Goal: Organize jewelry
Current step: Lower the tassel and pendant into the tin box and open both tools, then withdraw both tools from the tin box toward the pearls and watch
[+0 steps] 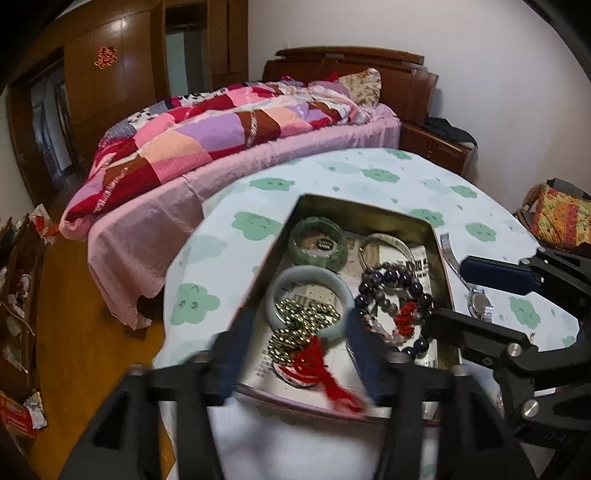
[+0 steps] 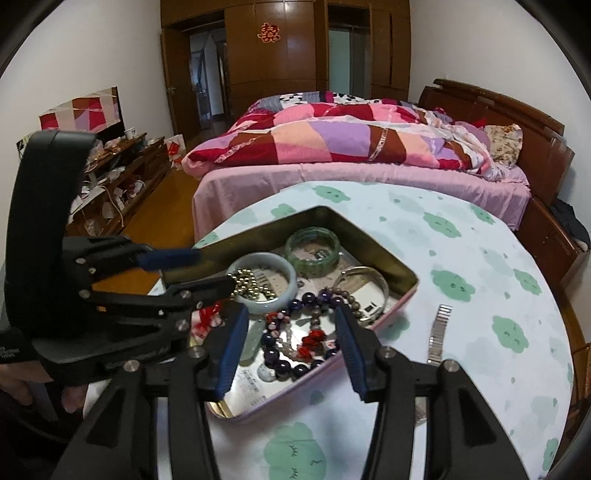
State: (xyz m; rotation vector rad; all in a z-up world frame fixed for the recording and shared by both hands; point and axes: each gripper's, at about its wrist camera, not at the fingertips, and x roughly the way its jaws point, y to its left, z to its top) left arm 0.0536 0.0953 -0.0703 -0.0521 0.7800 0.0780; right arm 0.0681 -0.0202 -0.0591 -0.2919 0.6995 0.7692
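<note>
While both your grippers, left (image 1: 295, 347) and right (image 2: 291, 343), hang spread over the jewelry tin (image 2: 369, 236), only a red double-happiness character (image 2: 269, 32) on the wardrobe reads clearly.

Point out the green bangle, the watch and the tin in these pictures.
green bangle (image 2: 312, 252): right wrist view, on its near rim.
watch (image 1: 479, 303): left wrist view, on its dial.
tin (image 2: 365, 236): right wrist view, on its far inner wall.
</note>
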